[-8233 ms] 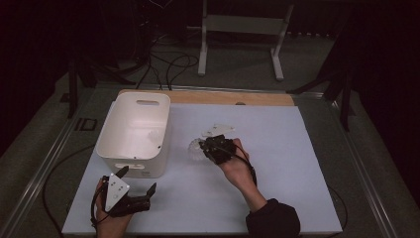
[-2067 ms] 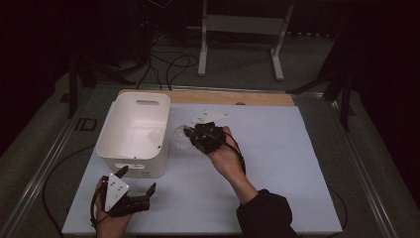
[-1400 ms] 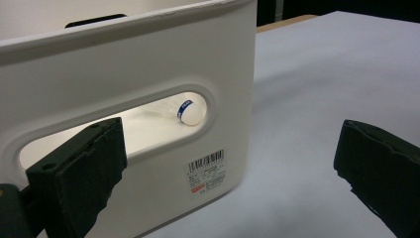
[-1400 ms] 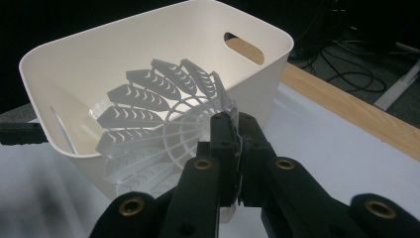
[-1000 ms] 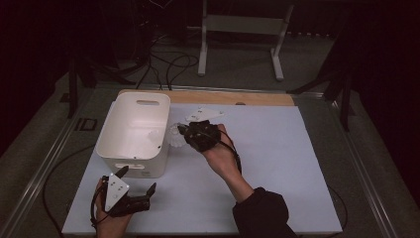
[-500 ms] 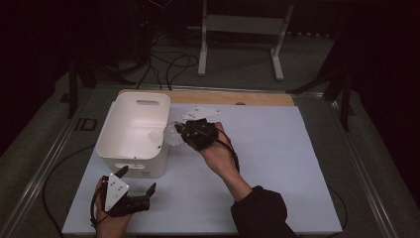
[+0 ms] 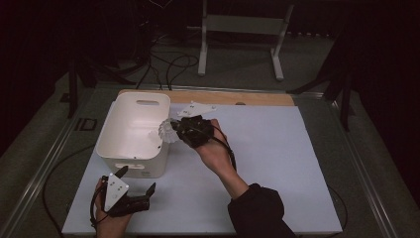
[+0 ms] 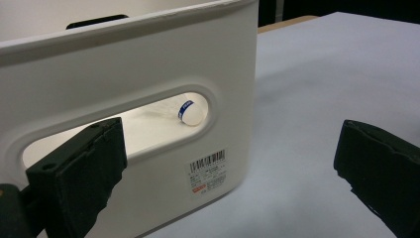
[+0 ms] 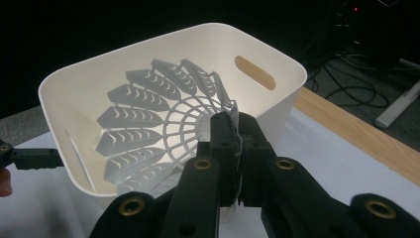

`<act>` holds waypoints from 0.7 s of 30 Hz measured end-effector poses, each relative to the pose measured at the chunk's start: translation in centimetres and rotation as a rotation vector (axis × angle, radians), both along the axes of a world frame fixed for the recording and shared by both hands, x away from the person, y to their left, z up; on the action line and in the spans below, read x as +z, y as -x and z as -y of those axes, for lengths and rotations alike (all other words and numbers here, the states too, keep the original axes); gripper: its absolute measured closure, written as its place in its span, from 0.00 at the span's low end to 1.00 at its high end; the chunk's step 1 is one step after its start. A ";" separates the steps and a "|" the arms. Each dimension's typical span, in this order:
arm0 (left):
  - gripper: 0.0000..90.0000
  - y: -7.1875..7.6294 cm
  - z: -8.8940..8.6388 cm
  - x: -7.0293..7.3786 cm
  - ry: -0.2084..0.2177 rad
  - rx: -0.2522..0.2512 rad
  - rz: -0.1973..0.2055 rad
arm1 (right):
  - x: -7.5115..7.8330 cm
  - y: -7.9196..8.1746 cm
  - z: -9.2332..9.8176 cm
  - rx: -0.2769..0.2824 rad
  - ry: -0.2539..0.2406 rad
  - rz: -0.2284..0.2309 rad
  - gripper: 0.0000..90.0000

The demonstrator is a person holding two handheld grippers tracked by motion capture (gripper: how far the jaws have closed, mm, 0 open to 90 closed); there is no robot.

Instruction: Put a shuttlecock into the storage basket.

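A white plastic shuttlecock hangs over the right rim of the white bin, its skirt pinched between the jaws of my right gripper, which is shut on it; the same shuttlecock appears in the high view. My left gripper rests on the table in front of the bin, jaws wide apart with nothing between them. Through the bin's handle slot the left gripper view shows another shuttlecock's white cork with a blue band lying inside the bin.
The white table sheet spreads to the right of the bin. A wooden strip runs along the far edge. Beyond the table stand a metal frame and loose cables on the floor.
My right gripper has carried the shuttlecock leftward from mid-table to the bin's right rim. The left gripper has stayed put.
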State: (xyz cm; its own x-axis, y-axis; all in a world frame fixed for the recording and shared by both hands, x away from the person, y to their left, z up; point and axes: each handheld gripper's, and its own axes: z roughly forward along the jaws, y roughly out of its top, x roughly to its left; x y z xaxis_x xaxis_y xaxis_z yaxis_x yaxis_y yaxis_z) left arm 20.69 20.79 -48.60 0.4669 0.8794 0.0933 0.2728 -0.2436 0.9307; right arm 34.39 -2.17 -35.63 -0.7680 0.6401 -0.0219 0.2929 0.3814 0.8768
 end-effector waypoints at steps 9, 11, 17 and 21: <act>0.01 0.0 0.0 0.0 -0.002 -0.001 -0.001 | 0.1 -0.1 -0.4 0.003 -0.004 -0.001 0.97; 0.01 0.0 0.0 0.0 -0.002 -0.001 0.000 | 0.1 -0.2 -0.5 0.005 -0.009 -0.002 0.97; 0.01 0.0 0.0 0.0 0.000 -0.001 0.000 | 0.3 -0.2 -0.8 0.014 -0.016 -0.008 0.97; 0.01 0.0 0.0 0.0 -0.001 -0.002 0.001 | 0.3 -0.2 -1.0 0.021 -0.020 -0.012 0.97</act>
